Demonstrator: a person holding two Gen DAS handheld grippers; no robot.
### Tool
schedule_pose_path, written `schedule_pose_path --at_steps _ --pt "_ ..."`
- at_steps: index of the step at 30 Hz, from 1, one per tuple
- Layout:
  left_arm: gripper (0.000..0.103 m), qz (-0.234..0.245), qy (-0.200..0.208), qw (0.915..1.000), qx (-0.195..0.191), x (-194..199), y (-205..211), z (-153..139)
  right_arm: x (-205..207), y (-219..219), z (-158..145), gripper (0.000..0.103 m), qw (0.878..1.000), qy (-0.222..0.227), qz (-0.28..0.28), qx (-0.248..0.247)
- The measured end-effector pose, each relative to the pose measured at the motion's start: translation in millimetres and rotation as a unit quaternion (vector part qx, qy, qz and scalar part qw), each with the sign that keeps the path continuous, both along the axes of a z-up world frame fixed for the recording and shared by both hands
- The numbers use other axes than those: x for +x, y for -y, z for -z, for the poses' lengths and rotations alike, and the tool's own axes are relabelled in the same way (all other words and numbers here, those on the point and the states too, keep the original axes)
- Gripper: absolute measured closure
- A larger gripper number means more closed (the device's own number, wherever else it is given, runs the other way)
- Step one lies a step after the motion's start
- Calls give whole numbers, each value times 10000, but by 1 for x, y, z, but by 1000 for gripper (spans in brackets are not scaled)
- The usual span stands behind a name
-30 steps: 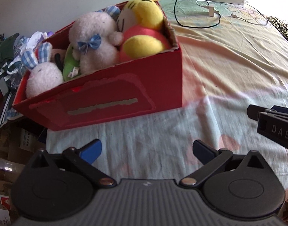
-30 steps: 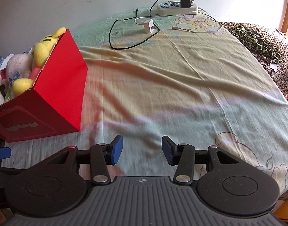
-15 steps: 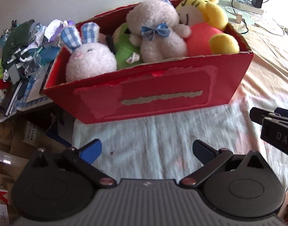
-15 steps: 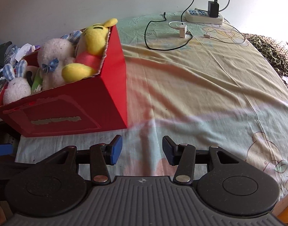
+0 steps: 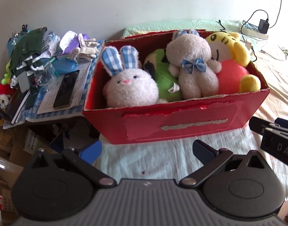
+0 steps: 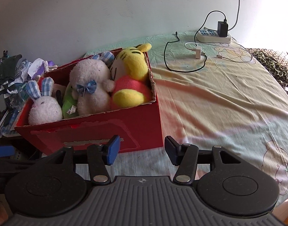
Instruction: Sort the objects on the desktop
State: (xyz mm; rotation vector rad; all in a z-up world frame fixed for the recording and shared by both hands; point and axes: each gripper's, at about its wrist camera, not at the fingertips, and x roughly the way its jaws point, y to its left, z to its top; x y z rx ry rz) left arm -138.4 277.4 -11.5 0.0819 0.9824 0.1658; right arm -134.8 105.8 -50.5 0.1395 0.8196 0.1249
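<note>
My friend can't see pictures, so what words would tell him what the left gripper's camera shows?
A red cardboard box on a pale bedsheet holds a white bunny, a green plush, a cream plush with a blue bow and a yellow tiger. The left gripper is open and empty below.

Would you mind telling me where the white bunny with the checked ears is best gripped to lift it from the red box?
Judging by its pose, grip the white bunny by its checked ears, coming from above. They stand upright, clear of the red box rim; its round body is wedged against the green toy and the box wall.
</note>
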Motion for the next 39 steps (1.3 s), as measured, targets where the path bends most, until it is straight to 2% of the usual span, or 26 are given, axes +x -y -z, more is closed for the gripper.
schedule_pose_path --at_steps 7,11,14,19,26,28,29,34,39 --pt "0 97 -43 9999 -7 0 -3 10 -3 -12 7 47 9999 -85 122 -69" --pt "0 141 -202 9997 67 2 -2 22 -4 -19 13 46 9995 -152 147 -230" --pt "0 155 -400 9991 -37 5 -6 29 -2 -21 19 45 9991 -258 179 -301" --pt "0 161 -518 9985 13 8 -10 36 2 -27 26 39 9969 -388 294 -624" --pt "0 199 -599 9980 32 10 -14 41 4 -34 33 34 9950 -586 274 -766" --pt "0 193 -601 9980 23 12 -16 40 4 -34 32 29 9945 -600 353 -780" --pt "0 203 -590 9981 24 12 -17 40 4 -33 32 24 9943 -599 399 -787" --pt "0 277 -587 9979 41 13 -15 39 -1 -31 25 18 9960 -414 430 -661" --pt "0 366 -616 9974 -27 13 -13 40 -7 -36 18 16 9926 -255 440 -1102"
